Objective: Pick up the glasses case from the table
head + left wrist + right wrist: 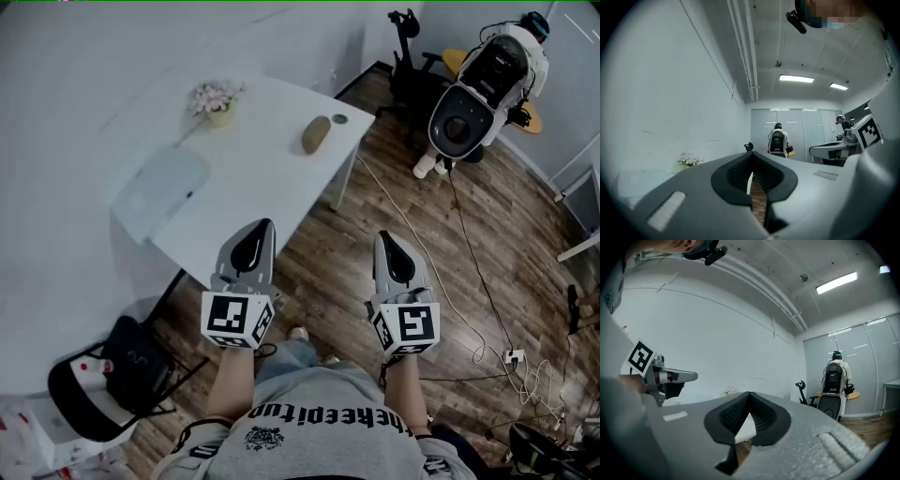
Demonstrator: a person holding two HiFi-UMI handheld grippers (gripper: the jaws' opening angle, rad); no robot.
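The glasses case (316,134), a brown oval, lies near the far right end of the white table (262,178). A small dark round thing (339,119) sits just beyond it. My left gripper (267,225) hovers level over the table's near edge, well short of the case, jaws shut and empty. Over the wooden floor, my right gripper (384,236) is held level to the right of the table, with its jaws also shut on nothing. In the left gripper view the shut jaw tips (751,154) point across the room; the right gripper view shows the same closed tips (749,393). Neither gripper view shows the case.
A pot of pale flowers (216,98) and a flat light-blue device (159,192) share the table. A white robot (478,94) and an office chair (412,66) stand at the far right. A black chair (122,375) is at lower left; cables (487,347) trail across the floor.
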